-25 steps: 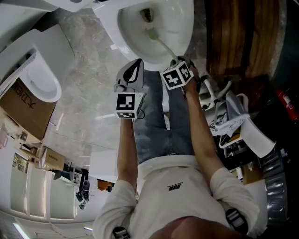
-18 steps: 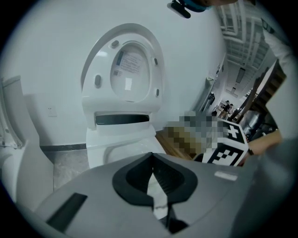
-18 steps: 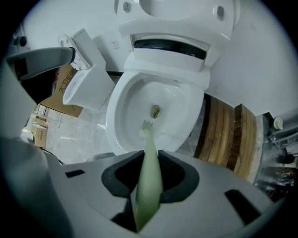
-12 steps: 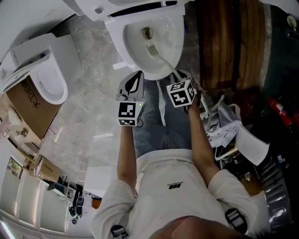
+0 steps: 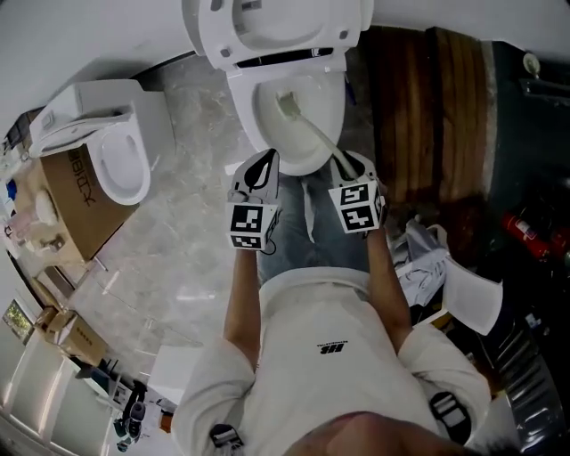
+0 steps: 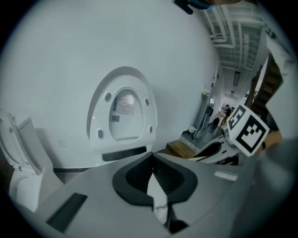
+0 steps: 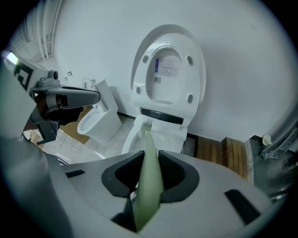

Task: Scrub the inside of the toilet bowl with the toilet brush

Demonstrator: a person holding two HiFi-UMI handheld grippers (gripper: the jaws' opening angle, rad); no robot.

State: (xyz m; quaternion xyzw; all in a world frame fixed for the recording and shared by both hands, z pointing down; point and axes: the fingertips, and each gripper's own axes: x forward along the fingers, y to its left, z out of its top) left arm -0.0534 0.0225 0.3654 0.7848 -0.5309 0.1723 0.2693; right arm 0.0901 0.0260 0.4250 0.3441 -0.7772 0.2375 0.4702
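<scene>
Right gripper (image 7: 148, 183) is clamped on the pale green handle of the toilet brush (image 5: 312, 132) — the handle runs up and away from the jaws, and the brush head sits down inside the toilet bowl (image 5: 267, 134), toward the back wall. Left gripper (image 6: 152, 179) hangs just beside the right one, near the bowl's front-left rim, jaws pressed together with nothing between them. The lid (image 5: 267, 22) stands upright behind the bowl.

Room to move: grey stone floor (image 5: 178, 240) lies open on the left. A second toilet (image 5: 120, 165) with a cardboard box (image 5: 76, 196) beside it stands well off to that side. A wooden strip (image 5: 427, 98) runs close along the bowl's right.

The bristles are too small to make out, and the bowl's near rim is partly hidden behind both grippers.
</scene>
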